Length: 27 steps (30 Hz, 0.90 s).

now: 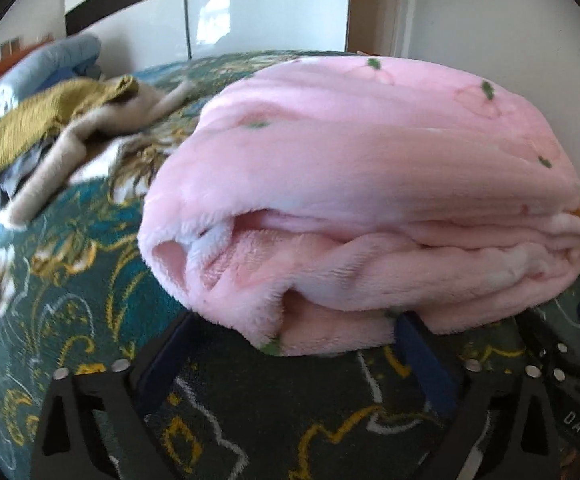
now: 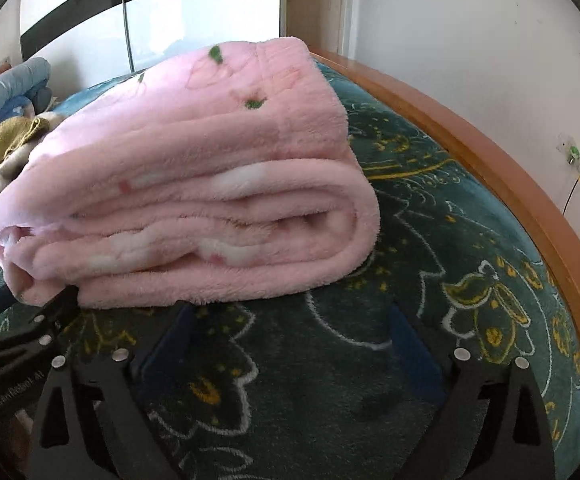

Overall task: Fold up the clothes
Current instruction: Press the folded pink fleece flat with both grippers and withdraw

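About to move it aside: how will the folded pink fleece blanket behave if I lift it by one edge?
The folded pink fleece blanket is thick, loosely stacked plush, so it will probably sag and unfold from one edge. Its bulk suggests noticeable weight. Pushed across the green patterned bedspread, it would likely drag and bunch, not slide.

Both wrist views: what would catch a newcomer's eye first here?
A thick pink fleece blanket, folded into a fat bundle, fills the middle of both views on a dark green floral bedspread. Both claws, left and right, sit open just before its near edge. Unfolded clothes are heaped behind at left.
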Motion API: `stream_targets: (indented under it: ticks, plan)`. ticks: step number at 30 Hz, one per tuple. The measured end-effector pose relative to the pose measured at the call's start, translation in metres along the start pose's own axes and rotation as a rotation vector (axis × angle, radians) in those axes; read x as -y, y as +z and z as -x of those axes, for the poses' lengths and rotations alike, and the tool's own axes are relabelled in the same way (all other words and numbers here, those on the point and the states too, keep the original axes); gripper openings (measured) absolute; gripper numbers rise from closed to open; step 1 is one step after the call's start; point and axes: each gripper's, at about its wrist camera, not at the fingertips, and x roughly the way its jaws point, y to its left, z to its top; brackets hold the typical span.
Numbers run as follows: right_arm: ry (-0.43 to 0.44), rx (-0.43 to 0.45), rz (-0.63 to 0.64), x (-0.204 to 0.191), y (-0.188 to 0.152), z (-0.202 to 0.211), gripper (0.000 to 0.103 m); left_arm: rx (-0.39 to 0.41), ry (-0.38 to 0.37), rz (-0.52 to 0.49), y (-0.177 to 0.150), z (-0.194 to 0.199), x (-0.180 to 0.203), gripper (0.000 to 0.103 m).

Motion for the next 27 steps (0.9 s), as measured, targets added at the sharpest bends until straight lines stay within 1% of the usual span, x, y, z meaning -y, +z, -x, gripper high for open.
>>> stream_targets:
  ticks: [7,13,21,27]
  plan:
    - [0.004,0.022,-0.007,0.003,-0.004,0.002,0.098,0.000,-0.016,0.009,0.001,-0.002,-0.005,0.103]
    - [-0.018,0.026,0.007,0.001,-0.005,0.005,0.098,-0.001,-0.018,0.010,-0.002,0.000,-0.002,0.103]
    - [-0.034,0.024,0.027,0.000,-0.005,0.008,0.098,0.004,-0.011,0.006,-0.003,-0.001,-0.001,0.103]
    - [-0.031,0.028,0.049,-0.008,-0.004,0.006,0.098,0.006,-0.003,0.012,-0.005,0.001,0.000,0.103]
